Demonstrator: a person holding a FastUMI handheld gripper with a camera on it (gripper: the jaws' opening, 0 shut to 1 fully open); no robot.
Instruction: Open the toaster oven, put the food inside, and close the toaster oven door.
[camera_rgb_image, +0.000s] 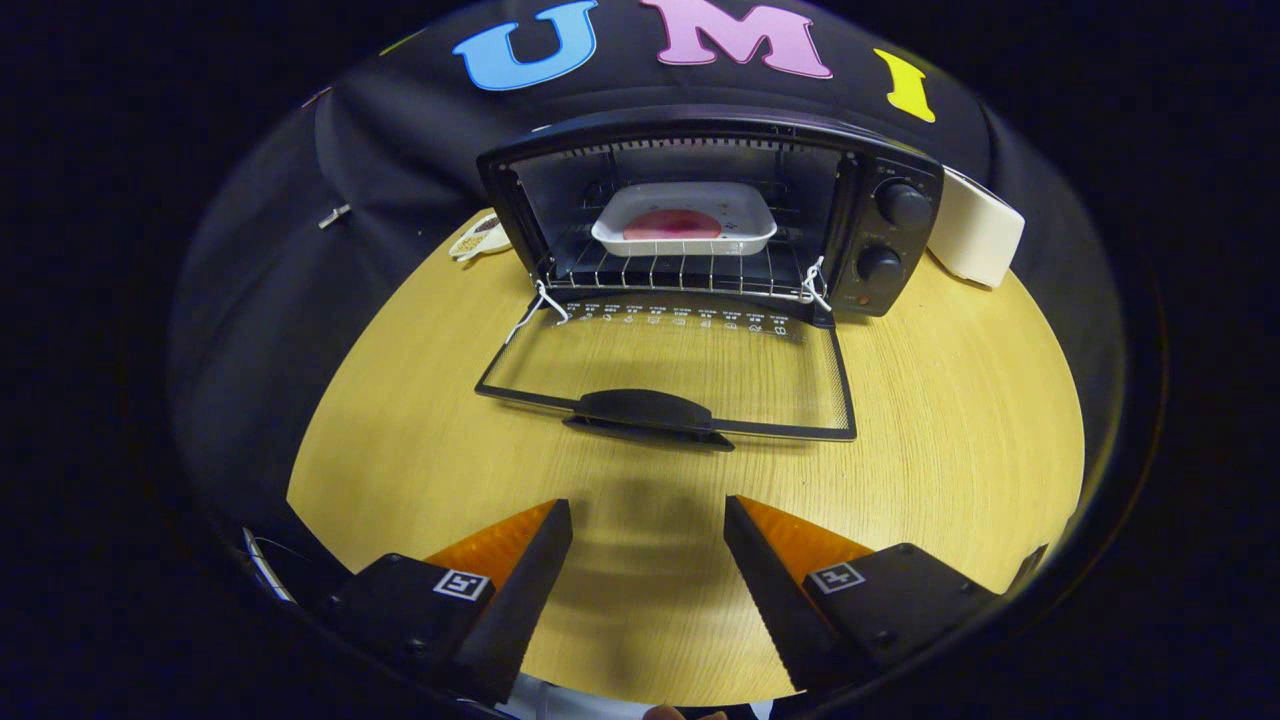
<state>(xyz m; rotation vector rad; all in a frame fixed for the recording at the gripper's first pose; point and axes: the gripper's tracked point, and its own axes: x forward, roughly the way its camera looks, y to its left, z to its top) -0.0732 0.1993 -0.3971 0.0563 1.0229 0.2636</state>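
The gripper (648, 515) hangs over the near part of the desk (950, 420), its two fingers spread wide with bare wood showing between them and nothing held. Ahead of the fingers there's a free strip of wood before the first obstacle: the toaster oven door (680, 370), dropped fully open and lying flat toward the gripper, its dark handle (645, 410) at the door's front edge, just beyond the fingertips. To either side of the door the desk runs open out to its curved edges, more of it on the right.

The toaster oven (710, 215) sits at the far edge of the desk, against the dark cloth wall. Its cavity is open, and on the wire rack (680, 272) rests a white tray (685, 220) with a pinkish round piece of food (672, 224) in it, well inside the opening. Two knobs (890, 235) stack up on the right panel.

Now the murky bits: a cream-coloured object (975, 235) peeks out behind the oven's right side, partly hidden by it, hard to identify. A small pale item (478, 238) sits at the desk's far left edge beside the oven, too small to make out. The markings along the door's hinge edge are unreadable. White cords (535, 308) show at both hinge corners.
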